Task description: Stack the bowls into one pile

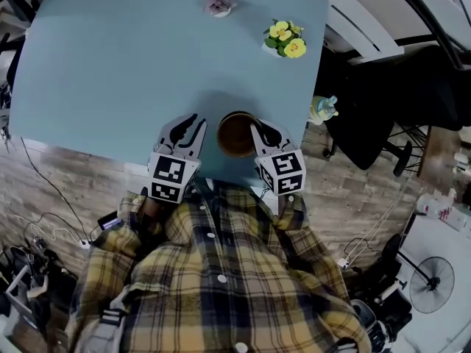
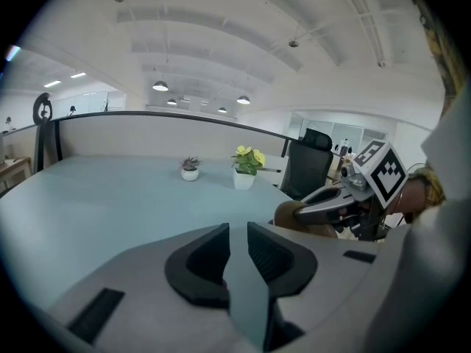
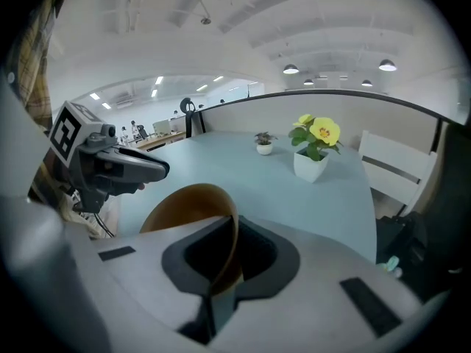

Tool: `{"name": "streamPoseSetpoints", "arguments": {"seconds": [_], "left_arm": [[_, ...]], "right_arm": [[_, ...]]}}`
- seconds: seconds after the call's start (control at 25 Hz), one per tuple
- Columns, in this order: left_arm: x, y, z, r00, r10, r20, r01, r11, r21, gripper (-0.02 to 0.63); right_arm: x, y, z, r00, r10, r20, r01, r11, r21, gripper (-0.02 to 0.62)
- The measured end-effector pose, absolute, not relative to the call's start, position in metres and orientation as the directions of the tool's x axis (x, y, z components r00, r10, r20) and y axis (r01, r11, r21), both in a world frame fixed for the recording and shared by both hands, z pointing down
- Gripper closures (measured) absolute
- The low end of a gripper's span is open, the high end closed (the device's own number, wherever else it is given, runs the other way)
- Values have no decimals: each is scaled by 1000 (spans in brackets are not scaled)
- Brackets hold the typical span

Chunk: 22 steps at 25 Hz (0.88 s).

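At the desk's point(image 1: 110, 72) near edge, the brown bowl point(image 1: 235, 134) is clamped by its rim in the right gripper's point(image 1: 257, 131) closed jaws. Just beside it, the left gripper point(image 1: 190, 123) hovers, jaws slightly apart, empty. A yellow-flowered pot plant point(image 1: 285, 40) stands well apart.

- I see the bowl point(image 1: 235, 134) at the near edge of the table point(image 1: 110, 65), its right rim between my right gripper's point(image 1: 257, 129) jaws.
- My left gripper point(image 1: 193, 120) is just left of the bowl, not touching it.
- Near the table's far edge, a small plant point(image 1: 218, 4) stands left of a flowering plant point(image 1: 285, 39).
- An office chair point(image 1: 368, 116) stands off the table's right side.
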<state>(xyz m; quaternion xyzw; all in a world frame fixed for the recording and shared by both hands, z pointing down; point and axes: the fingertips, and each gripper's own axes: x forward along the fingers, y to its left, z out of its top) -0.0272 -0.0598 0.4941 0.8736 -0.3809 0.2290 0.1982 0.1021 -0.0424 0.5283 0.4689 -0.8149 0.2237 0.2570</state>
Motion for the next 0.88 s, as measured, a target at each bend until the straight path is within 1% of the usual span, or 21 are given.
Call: {"name": "streamPoseSetpoints", "arguments": {"seconds": [0.16,0.36,0.52,0.88], "left_arm": [[-30,-59,496,601,-574,556,-760,-626,175,538],[-34,-61,496,598,-581,553,-764,-621,174,538],[-33,-62,496,599,-580,552,-764,-621,176,538],[-32,-63,493,601,-586,544,-763,-624,171,538]], "right_arm": [[102,-41,536,-414,-640,647,-882,456,-113,578],[102,-43,533,-416,-656,629,-883,457,-108,573],[105,-45,532,-406,-664,628,-886,454,-94,516],[107,-47,525,-402,-683,610,-890,447,-87,474]]}}
